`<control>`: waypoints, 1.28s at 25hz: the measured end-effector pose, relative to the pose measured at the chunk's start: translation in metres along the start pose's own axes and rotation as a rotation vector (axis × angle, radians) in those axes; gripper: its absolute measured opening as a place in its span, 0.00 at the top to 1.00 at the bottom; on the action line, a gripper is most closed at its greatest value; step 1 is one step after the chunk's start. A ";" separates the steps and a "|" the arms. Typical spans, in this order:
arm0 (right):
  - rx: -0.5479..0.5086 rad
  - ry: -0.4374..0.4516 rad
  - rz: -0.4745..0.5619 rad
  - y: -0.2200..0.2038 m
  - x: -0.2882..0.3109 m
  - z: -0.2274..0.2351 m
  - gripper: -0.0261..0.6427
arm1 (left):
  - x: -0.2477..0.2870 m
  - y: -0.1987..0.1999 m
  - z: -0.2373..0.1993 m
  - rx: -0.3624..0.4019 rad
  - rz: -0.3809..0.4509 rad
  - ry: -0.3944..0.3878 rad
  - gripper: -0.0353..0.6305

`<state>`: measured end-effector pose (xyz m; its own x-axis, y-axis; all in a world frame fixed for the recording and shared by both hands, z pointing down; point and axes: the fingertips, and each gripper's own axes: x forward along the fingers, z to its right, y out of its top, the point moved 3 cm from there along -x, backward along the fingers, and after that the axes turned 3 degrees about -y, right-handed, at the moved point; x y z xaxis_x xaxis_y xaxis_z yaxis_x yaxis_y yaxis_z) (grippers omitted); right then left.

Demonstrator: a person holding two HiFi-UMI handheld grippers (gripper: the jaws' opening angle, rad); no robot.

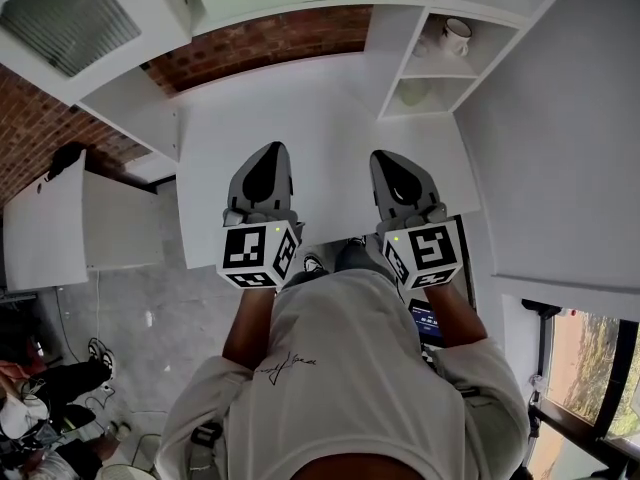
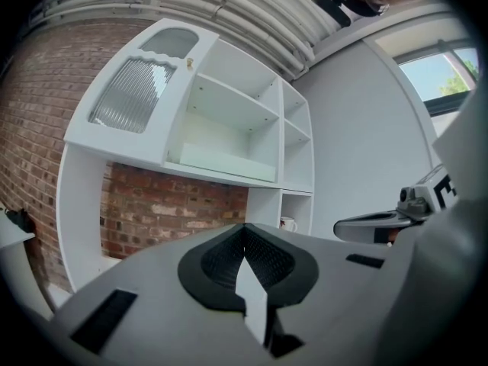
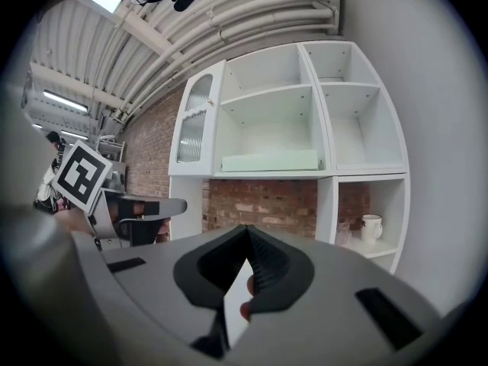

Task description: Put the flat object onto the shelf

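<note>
You are holding the left gripper [image 1: 268, 158] and right gripper [image 1: 392, 163] closed and empty over the tabletop's [image 1: 320, 118] near edge. The flat object [image 3: 271, 161] is lying on the shelf [image 3: 267, 174], well beyond them.

An industrial-looking studio or lab: brick wall [image 3: 259, 200], white shelf unit [image 3: 315, 113], bare concrete floor [image 1: 130, 308].

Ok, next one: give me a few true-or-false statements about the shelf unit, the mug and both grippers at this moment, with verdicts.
1. A pale green flat slab lies on the shelf above the brick recess. True.
2. The right gripper holds the slab. False: its jaws are shut on nothing.
3. A mug stands in the lower right cubby. True.
4. The left gripper has its jaws wide apart. False: they are together, with nothing between them.
5. The mug sits on the white desk. False: it is in the shelf unit.
</note>
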<state>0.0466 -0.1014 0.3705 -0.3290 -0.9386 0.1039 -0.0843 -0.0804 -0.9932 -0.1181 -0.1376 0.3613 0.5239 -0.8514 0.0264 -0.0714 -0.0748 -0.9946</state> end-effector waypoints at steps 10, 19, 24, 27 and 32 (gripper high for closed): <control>0.016 -0.028 -0.037 -0.013 -0.015 -0.002 0.92 | -0.024 -0.027 0.008 -0.032 -0.057 -0.008 0.93; 0.019 -0.005 -0.030 -0.010 -0.013 -0.006 0.92 | -0.028 -0.030 0.007 -0.046 -0.057 -0.001 0.93; 0.030 0.021 -0.026 -0.008 -0.012 -0.007 0.92 | -0.026 -0.024 0.005 -0.039 -0.051 -0.005 0.93; 0.030 0.038 -0.017 -0.006 -0.012 -0.009 0.92 | -0.023 -0.023 0.007 -0.037 -0.050 -0.016 0.93; 0.015 0.051 -0.012 -0.001 -0.010 -0.010 0.92 | -0.020 -0.018 0.009 -0.019 -0.047 -0.037 0.93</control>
<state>0.0404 -0.0886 0.3714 -0.3757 -0.9192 0.1176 -0.0745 -0.0965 -0.9925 -0.1197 -0.1145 0.3774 0.5578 -0.8271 0.0691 -0.0620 -0.1245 -0.9903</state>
